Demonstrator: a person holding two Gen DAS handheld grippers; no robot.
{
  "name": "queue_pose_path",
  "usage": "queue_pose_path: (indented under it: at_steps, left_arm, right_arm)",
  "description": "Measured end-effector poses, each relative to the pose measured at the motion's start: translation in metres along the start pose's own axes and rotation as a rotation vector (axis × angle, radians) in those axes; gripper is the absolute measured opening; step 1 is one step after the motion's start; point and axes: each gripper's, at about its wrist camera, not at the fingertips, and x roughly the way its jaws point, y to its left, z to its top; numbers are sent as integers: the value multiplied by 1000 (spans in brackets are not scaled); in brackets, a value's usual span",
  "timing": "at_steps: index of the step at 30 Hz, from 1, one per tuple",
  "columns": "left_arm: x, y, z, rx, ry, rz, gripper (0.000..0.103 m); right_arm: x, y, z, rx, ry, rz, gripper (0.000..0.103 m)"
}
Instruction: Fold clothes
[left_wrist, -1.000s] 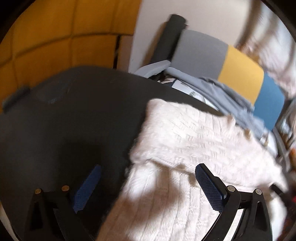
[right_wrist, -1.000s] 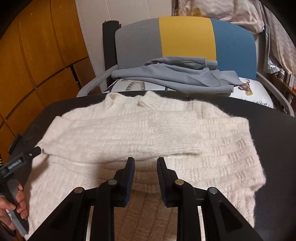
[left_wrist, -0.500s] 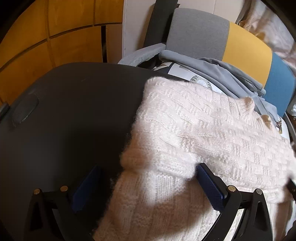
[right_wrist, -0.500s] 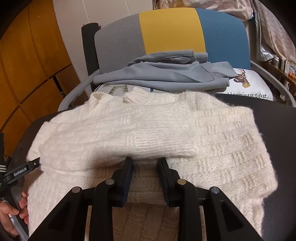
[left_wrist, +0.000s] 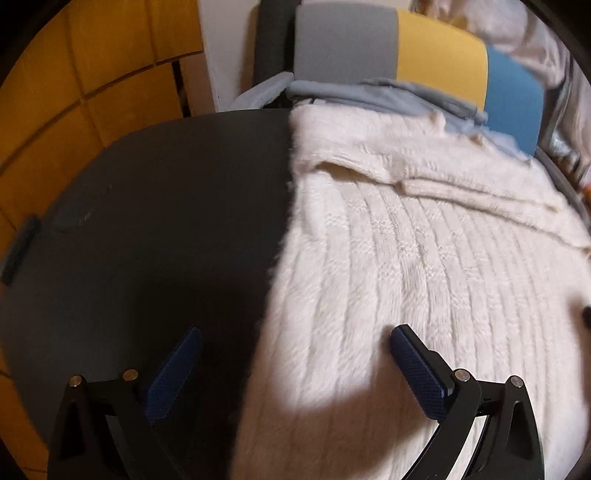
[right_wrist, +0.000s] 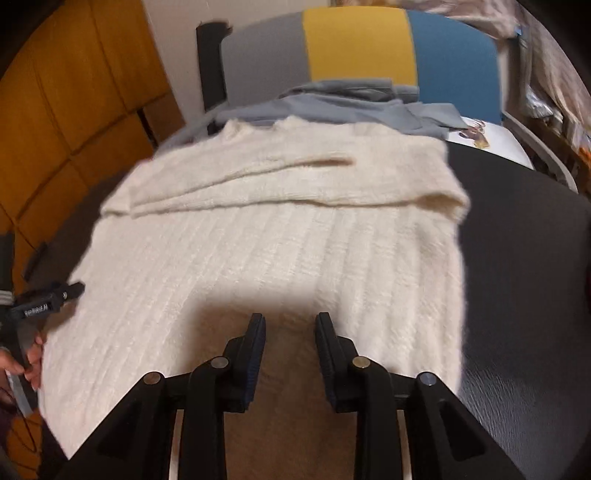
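**White sweater spread on the dark table, both sets of jaws empty above it**

I see the white knit sweater (right_wrist: 273, 258) lying flat on the dark table (left_wrist: 166, 221), its collar end toward the chair (right_wrist: 362, 40) with the grey, yellow and blue back. Both sleeves are folded across the chest, forming a band just below the collar. A grey-blue garment (right_wrist: 351, 103) lies on the chair seat just behind the sweater's collar.

My left gripper (left_wrist: 295, 354) hangs over the sweater's left edge. Its jaws stand wide apart and grasp nothing: one blue pad is above the bare table, the other above the knit, with the sweater's edge running between them. In the right wrist view the same gripper shows at the sweater's left edge, with the person's hand (right_wrist: 26, 362) around its handle.

My right gripper (right_wrist: 290, 325) sits over the lower middle of the sweater. Its jaws are narrowly parted and released; I see only the knit lying below the gap, nothing pinched between the pads.

Both views are blurred.
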Motion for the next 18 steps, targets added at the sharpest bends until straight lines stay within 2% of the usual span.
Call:
queue_pose_path:
  at_steps: [4, 6, 10, 15, 18]
  left_arm:
    - [-19, 34, -19, -43, 25, -1, 103]
    - [-32, 53, -33, -95, 24, -88, 103]
    - [-52, 80, -59, -162, 29, -237, 103]
    - [-71, 70, -85, -26, 15, -285, 103]
    - [-75, 55, -94, 63, 5, -312, 103]
  right_arm:
    - [-34, -14, -16, 45, -38, -27, 29]
    - [-53, -20, -30, 61, -48, 6, 29]
    - [-85, -43, -64, 167, -48, 39, 37]
    - [-109, -80, -101, 337, -24, 77, 43]
    - [-114, -86, -118, 379, -6, 128, 43]
